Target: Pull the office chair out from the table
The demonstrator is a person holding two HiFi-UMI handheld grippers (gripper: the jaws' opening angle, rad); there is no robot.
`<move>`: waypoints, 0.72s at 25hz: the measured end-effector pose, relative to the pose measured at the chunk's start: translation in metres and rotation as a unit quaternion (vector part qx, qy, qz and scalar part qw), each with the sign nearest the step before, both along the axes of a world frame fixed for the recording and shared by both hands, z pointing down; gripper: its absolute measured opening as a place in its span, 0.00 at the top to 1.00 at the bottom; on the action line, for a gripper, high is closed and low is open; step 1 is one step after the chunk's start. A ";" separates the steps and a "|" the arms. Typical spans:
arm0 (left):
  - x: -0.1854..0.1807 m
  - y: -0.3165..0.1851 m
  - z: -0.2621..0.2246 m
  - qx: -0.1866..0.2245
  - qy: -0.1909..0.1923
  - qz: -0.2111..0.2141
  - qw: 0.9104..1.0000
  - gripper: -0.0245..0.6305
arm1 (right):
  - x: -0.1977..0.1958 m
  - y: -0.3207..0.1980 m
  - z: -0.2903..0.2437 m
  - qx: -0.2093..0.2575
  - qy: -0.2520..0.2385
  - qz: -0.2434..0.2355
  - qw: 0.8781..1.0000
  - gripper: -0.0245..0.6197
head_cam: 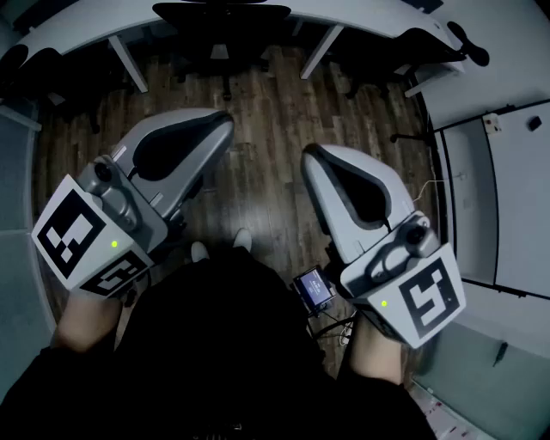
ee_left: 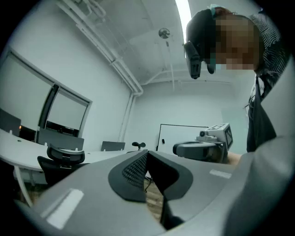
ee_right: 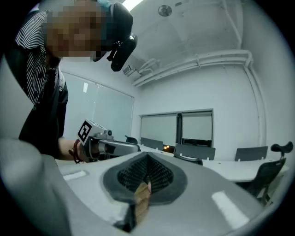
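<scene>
Clothing [head_cam: 215,361]: dark, filling the bottom of the head view.
Left gripper [head_cam: 222,125]: jaws pressed fully together, gripping nothing, aimed ahead above the floor [head_cam: 266,129].
Right gripper [head_cam: 311,159]: jaws likewise closed tight and empty, near the left one, tilted slightly down.
Marker cubes [head_cam: 77,236]: one at the back of each gripper, black-and-white square patterns only, no letters or numbers to read; small green light [head_cam: 114,244] lit beside each.
Shoes [head_cam: 243,239]: white toes, between the two grippers, on the dark wood planks.
Small device [head_cam: 314,290]: lit bluish screen, low beside the right gripper's body; print too small to read.
Office chair [head_cam: 222,21]: black, straight ahead, tucked in under the table's near edge, well apart from both grippers, not yet pulled out.
Table [head_cam: 361,15]: white, curved, slanted white legs either side of the office chair.
Other chairs [head_cam: 430,43]: black, at the table's left and right ends.
</scene>
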State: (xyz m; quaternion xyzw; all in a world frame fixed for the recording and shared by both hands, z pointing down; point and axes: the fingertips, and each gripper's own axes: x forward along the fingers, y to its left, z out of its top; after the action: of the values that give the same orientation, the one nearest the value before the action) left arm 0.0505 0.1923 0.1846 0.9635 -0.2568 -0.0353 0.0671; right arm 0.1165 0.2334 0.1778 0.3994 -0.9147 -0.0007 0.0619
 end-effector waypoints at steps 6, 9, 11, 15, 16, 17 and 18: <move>0.000 0.001 0.006 -0.011 -0.004 0.002 1.000 0.96 | -0.002 -0.001 -0.003 0.001 -0.011 -0.004 1.000 0.96; 0.001 0.003 0.015 -0.009 -0.015 0.005 1.000 0.96 | 0.001 -0.002 -0.001 0.005 -0.028 0.006 1.000 0.96; 0.002 0.000 0.019 -0.020 0.007 0.017 1.000 0.96 | 0.003 -0.006 0.002 0.008 -0.033 0.009 0.999 0.96; 0.023 -0.018 0.030 -0.046 0.020 0.004 0.999 0.96 | 0.022 -0.020 -0.002 0.016 -0.037 0.004 0.999 0.96; 0.029 -0.023 0.029 -0.047 0.015 -0.002 0.999 0.96 | 0.030 -0.024 -0.004 0.017 -0.038 0.002 0.999 0.96; 0.034 -0.028 0.027 -0.045 0.009 -0.006 0.999 0.96 | 0.037 -0.027 -0.004 0.015 -0.039 0.000 0.999 0.96; 0.038 -0.032 0.026 -0.042 0.003 -0.010 0.999 0.96 | 0.043 -0.030 -0.002 0.013 -0.043 -0.003 0.999 0.96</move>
State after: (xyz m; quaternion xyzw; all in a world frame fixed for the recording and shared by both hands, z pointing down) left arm 0.0881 0.1607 0.2109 0.9572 -0.2672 -0.0280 0.1077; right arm 0.1599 0.2037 0.1762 0.3969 -0.9177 0.0047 0.0172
